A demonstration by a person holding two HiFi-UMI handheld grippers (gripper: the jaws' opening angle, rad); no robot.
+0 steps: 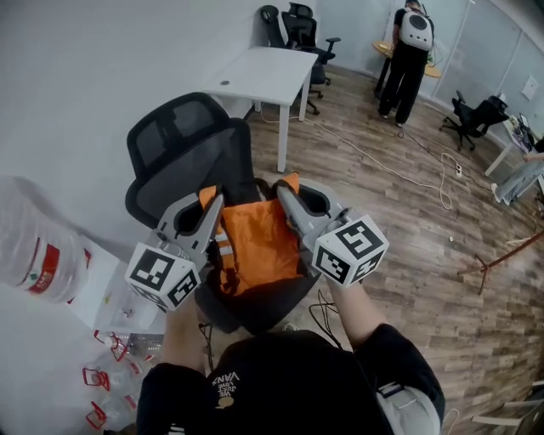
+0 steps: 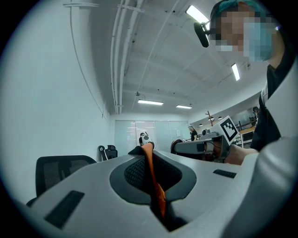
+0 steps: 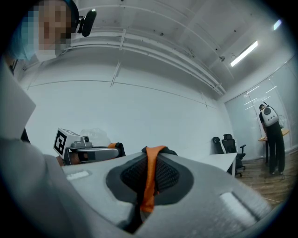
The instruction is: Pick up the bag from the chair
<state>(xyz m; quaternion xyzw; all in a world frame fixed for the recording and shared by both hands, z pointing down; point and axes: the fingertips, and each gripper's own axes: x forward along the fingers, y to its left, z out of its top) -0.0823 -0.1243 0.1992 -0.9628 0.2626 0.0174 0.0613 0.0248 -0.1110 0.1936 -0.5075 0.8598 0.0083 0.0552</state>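
The orange bag [image 1: 262,242] sits over the seat of the black chair [image 1: 183,140], in front of its backrest. The left gripper [image 1: 214,202] and right gripper [image 1: 285,194] each pinch the bag's top edge, jaws closed tight on the fabric.

Wood-plank floor [image 1: 399,229] under a plain pale wall [image 1: 85,59]. A white desk [image 1: 263,72] stands beside the wall, black office chairs [image 1: 297,25] behind it. A white cable [image 1: 382,161] trails across the floor. Strip lights [image 2: 150,102] glow on the ceiling.

Chair seat [image 1: 265,307]: mostly hidden under orange bag [image 1: 263,242]. Water bottle [image 1: 30,246], 9 o'clock: cut by edge. Red-trimmed clutter [image 1: 98,382], 7 o'clock: unidentifiable.
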